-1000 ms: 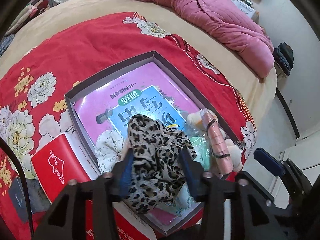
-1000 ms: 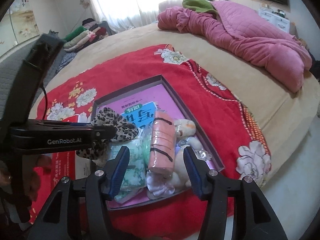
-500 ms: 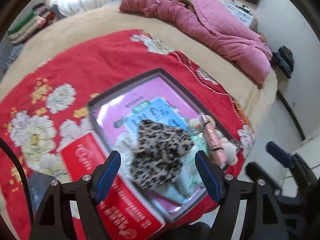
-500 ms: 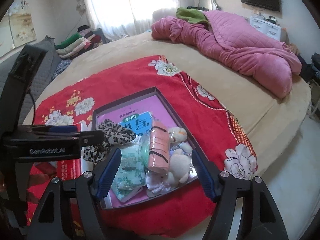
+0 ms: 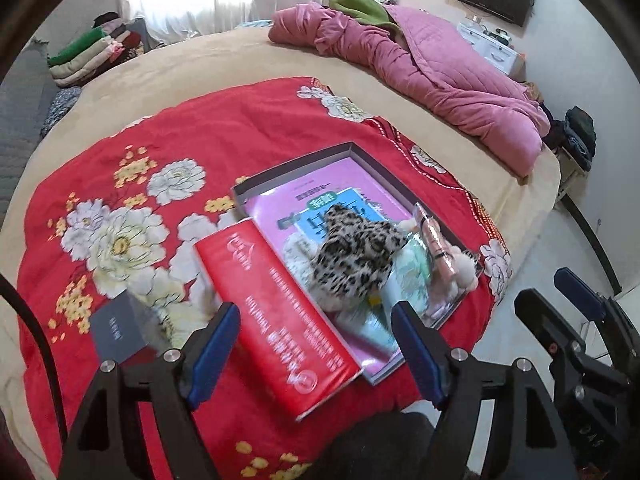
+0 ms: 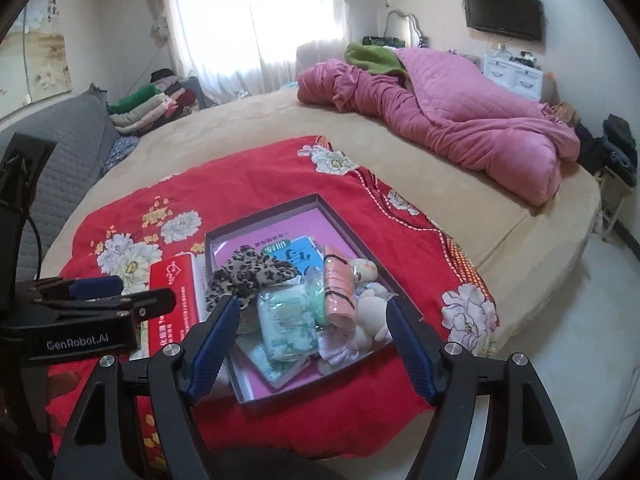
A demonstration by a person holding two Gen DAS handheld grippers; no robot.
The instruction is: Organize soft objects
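Two grippers, left gripper [image 5: 316, 344] and right gripper [image 6: 312, 344], hover with jaws apart and empty, the right widening. Leopard cloth [image 5: 356, 256] and pink roll [image 6: 339, 292] lie heaped in the box [image 6: 260, 216]; loosely piled, they may slide out.

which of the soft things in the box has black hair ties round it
The peach-pink rolled cloth, standing between the pale green packet and the cream plush toys. Thin black bands cross it; the leopard-print piece and the others have none.
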